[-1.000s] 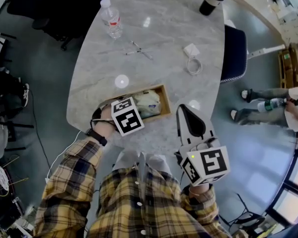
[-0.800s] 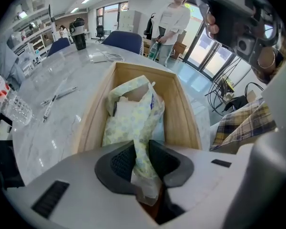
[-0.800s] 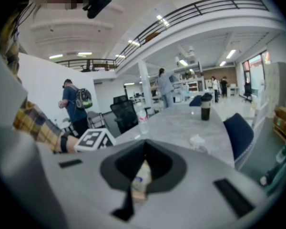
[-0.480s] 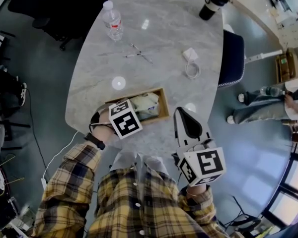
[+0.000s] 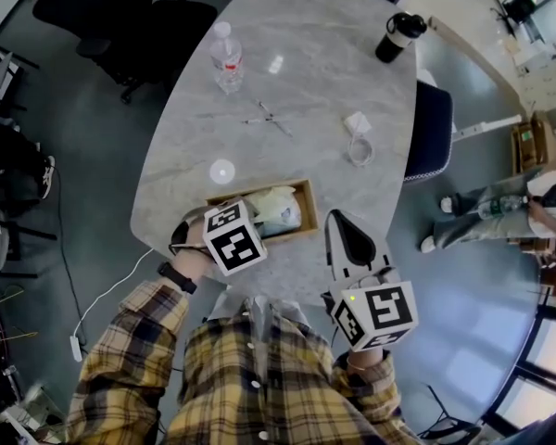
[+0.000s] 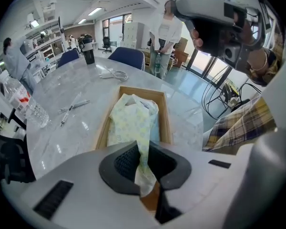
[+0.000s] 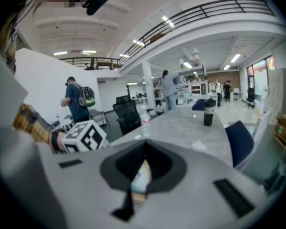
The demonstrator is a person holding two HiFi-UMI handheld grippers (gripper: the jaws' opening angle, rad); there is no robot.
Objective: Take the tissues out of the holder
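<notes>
pinches a thin end of the soft, light tissue pack (image 6: 131,120) in the left gripper (image 6: 142,163), jaws just closed narrow on it; rest in the wooden holder (image 6: 164,118) on the surface (image 6: 90,87). may stretch or slip: better taken lower. right gripper (image 5: 341,219) closed, empty.
</notes>
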